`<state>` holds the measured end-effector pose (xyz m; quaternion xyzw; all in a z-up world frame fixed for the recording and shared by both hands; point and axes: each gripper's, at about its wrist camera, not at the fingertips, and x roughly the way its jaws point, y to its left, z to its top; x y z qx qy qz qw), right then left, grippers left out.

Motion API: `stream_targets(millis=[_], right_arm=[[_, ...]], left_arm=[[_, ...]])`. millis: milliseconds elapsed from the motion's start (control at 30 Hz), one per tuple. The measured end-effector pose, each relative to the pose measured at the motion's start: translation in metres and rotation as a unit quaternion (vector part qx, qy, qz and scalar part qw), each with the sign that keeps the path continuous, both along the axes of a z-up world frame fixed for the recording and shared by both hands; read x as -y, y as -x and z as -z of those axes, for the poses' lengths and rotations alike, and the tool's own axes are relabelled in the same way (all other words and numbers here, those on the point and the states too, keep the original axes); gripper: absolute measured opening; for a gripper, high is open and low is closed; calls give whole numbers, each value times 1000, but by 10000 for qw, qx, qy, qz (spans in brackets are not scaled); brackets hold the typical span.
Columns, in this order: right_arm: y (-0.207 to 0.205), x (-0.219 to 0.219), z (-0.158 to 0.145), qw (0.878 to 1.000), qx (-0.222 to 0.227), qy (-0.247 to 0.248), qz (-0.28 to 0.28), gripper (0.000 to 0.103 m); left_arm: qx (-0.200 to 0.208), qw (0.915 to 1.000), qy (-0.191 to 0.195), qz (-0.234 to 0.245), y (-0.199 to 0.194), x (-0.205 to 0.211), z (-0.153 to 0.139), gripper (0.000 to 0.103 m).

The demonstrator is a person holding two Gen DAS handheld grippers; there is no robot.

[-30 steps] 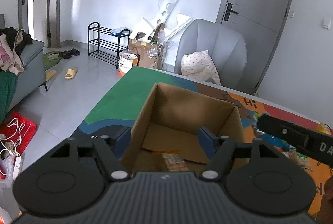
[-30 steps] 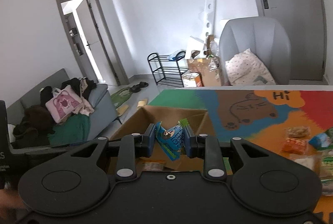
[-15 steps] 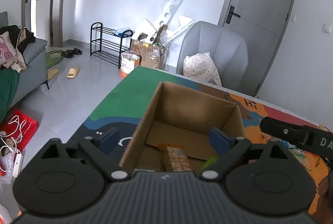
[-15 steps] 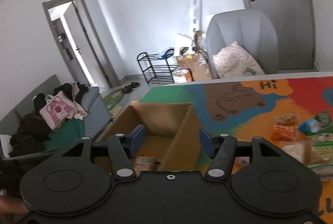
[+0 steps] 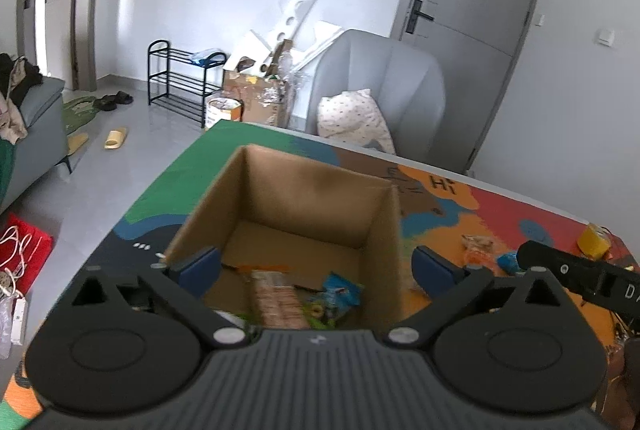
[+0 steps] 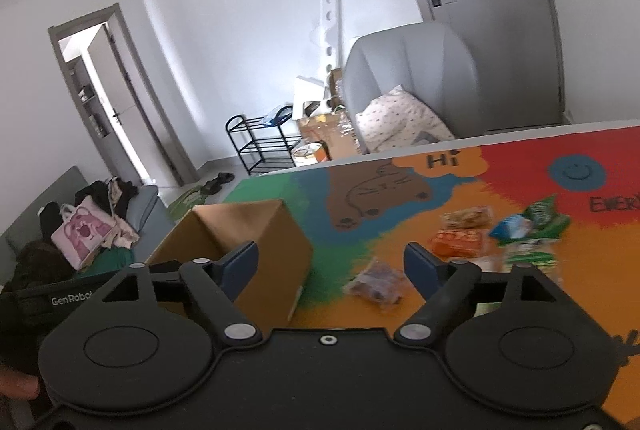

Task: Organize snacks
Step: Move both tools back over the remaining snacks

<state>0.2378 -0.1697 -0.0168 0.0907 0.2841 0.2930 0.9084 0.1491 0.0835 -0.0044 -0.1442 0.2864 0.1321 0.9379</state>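
Hovering over the cardboard box (image 5: pixel 288 214), left tongs (image 5: pixel 316 266) spread wide and empty; right tongs (image 6: pixel 330 262) likewise released, just beside the box's right wall. Inside the box: a biscuit pack (image 5: pixel 276 298) and a blue packet (image 5: pixel 340 290). Right of the box on the surface (image 6: pixel 516 150): a clear wrapped snack (image 6: pixel 374 284) nearest, an orange pack (image 6: pixel 458 240) and others farther off. Risks: clipping the box wall and shoving it, or pinching the slippery wrapper's edge and losing it mid-carry.

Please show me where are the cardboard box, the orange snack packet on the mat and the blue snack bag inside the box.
cardboard box (image 5: pixel 308 190), left wrist view, inner back wall.
orange snack packet (image 6: pixel 458 241), right wrist view, middle of its top face.
blue snack bag (image 5: pixel 340 290), left wrist view, its upper face.
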Motion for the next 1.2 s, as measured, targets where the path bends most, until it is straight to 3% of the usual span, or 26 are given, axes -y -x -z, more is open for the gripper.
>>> stream_targets(millis=[700, 1200], right_arm=[[-3, 78, 13, 9979, -135, -111, 625, 101], [-15, 121, 34, 9949, -321, -122, 943, 102]], left_arm=[[-116, 9978, -31, 651, -20, 71, 3, 103], [-137, 9956, 39, 921, -37, 110, 19, 103]])
